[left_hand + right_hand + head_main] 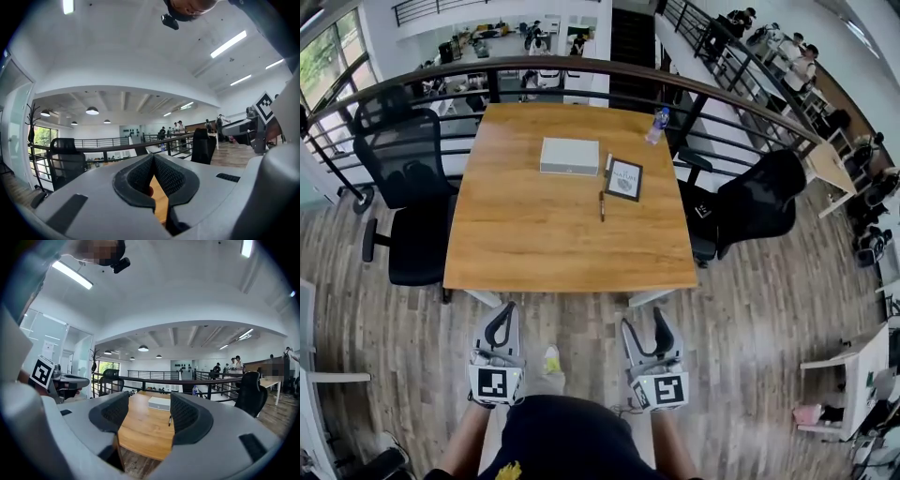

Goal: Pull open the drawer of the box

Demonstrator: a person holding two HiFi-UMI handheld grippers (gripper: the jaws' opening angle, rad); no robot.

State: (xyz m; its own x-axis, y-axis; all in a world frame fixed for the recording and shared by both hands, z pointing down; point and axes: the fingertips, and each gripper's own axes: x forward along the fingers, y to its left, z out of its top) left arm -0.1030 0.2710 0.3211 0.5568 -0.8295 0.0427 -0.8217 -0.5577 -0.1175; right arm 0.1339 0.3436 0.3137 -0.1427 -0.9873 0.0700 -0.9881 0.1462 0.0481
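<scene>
Approach stage; no contact yet. The flat white rectangular box lies on the far half of the wooden surface, and its drawer front cannot be made out. The left gripper has its tips pressed together and holds nothing. The right gripper is spread and empty. Both hang short of the near edge. The next move calls for a long forward reach, keeping off the black pen just beside the box.

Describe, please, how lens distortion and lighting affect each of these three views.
Head view: fisheye bows the railing into an arc; table evenly lit. Left gripper view: dark corners, the strip light blown out white. Right gripper view: dark corners too, table and box sharp.
</scene>
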